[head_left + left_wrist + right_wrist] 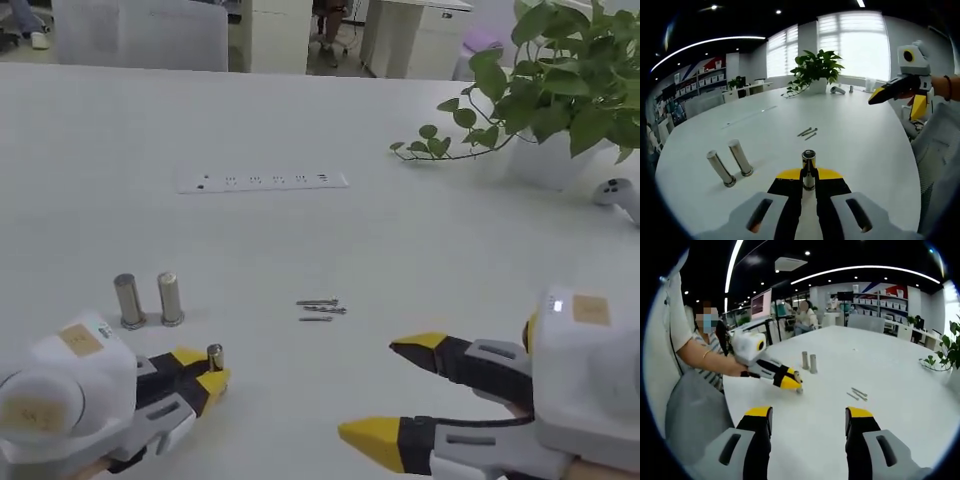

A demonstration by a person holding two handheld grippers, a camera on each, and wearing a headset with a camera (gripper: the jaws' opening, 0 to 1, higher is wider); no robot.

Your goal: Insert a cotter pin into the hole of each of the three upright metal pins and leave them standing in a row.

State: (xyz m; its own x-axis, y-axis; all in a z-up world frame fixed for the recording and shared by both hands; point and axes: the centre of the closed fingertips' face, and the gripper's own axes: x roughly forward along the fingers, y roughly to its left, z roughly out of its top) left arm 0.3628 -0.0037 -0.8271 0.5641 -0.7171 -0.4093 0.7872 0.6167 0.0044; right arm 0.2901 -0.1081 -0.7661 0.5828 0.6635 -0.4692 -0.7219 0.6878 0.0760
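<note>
At the lower left of the head view, two upright metal pins stand side by side, just apart, with no cotter pin that I can see through either. Just right of them the left gripper is pinched on the third metal pin, holding it upright at the tabletop. In the middle the cotter pins lie loose in a small cluster, so I judge that no insertion is done and all three remain. At the lower right the right gripper hangs with its jaws spread, holding nothing. The white table is bare between them. The power strip and the plant sit well apart. In the right gripper view the table's near edge runs close by the left gripper.
</note>
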